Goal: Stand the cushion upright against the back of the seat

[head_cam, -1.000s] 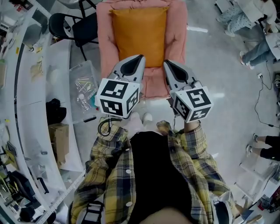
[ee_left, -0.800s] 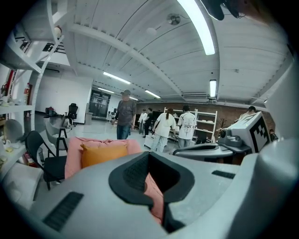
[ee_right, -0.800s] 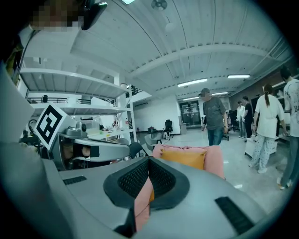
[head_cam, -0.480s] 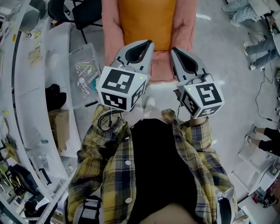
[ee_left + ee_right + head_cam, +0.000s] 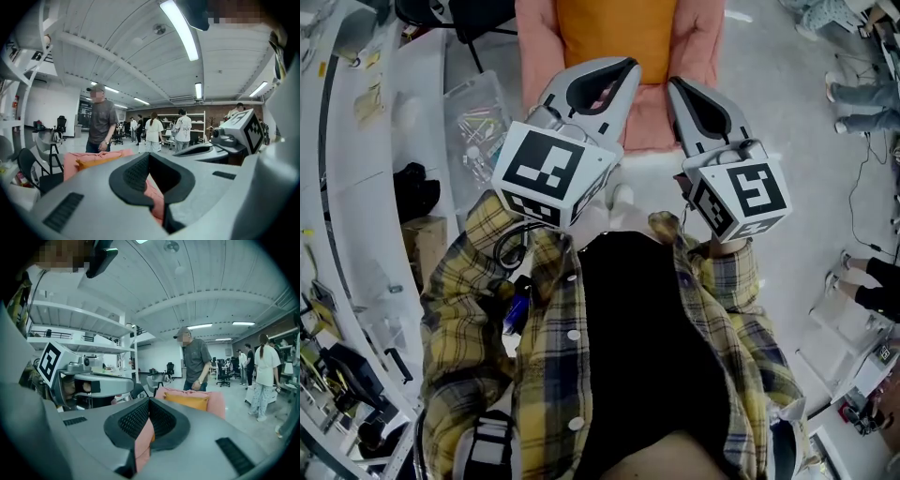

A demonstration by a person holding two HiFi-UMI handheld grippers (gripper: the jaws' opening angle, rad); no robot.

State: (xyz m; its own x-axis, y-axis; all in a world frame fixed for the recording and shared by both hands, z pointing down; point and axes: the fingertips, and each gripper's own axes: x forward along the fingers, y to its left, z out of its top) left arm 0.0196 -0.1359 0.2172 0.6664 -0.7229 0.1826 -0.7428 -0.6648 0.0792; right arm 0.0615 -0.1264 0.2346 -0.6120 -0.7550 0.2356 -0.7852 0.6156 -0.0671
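An orange cushion (image 5: 614, 37) rests in a pink padded seat (image 5: 539, 56) at the top of the head view. In the gripper views the cushion (image 5: 187, 401) (image 5: 96, 161) sits in front of the pink back (image 5: 216, 404), its upper edge just under the top of the back. My left gripper (image 5: 628, 64) (image 5: 149, 154) and right gripper (image 5: 673, 82) (image 5: 149, 400) hang side by side in the air before the seat's front edge. Both point toward it. Both are shut with nothing between the jaws, and neither touches the cushion.
A black chair (image 5: 478, 19) stands left of the seat. A clear box of small parts (image 5: 478, 131) and a curved white bench (image 5: 384, 234) with clutter are also on the left. A person in a grey shirt (image 5: 194, 362) stands behind the seat, others farther back (image 5: 152, 131).
Both shut grippers have come up nearer the head camera, and the left one has rolled a little. The seat and cushion have slid toward the top edge of the head view.
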